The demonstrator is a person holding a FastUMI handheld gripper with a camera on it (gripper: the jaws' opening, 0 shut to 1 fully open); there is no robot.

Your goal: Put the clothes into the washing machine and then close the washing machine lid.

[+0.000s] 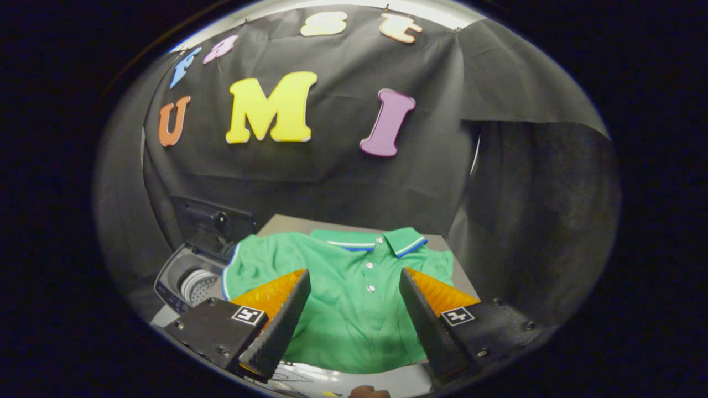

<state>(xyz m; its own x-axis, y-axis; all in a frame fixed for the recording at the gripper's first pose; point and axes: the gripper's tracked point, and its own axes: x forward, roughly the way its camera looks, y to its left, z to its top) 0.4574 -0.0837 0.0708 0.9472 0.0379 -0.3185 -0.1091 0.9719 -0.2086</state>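
Tongs: the tongs [354, 309] stand wide apart and hold nothing; the fingers hover above the front of the garment, one to each side of its button placket.
Shirt: a green polo shirt [343, 287] lies spread flat on the desk [287, 224], collar away from the tongs, sleeves out to both sides, hem nearest the fingers.
Washing machine: a small top-loading washing machine [185, 282] sits just beside the shirt's left sleeve, drum showing, and its lid [213, 221] is raised behind the opening.
Task stage: judged from this layout, nothing is loaded yet; the grab on the shirt is the step in hand.
Risk, thin pinch: the cloth lies flat, so closing from above may catch only the top layer, or nothing; the shirt would then slide out or drag along the desk.
Risk, trailing cloth: a pinch at the chest would leave sleeves and hem hanging. The drum opening looks small against the spread shirt, so loose parts could drape over the rim.
Risk, lid jam: any fabric left across the rim would likely stop the lid from seating.
Risk, lid knock: the raised lid stands close to the path from shirt to drum; a swinging garment or a finger could tip it down early.
Risk, hard contact: pressing too low could ram the fingertips into the desk under the cloth.
Uncertain: whether the left sleeve touches the machine cannot be told.
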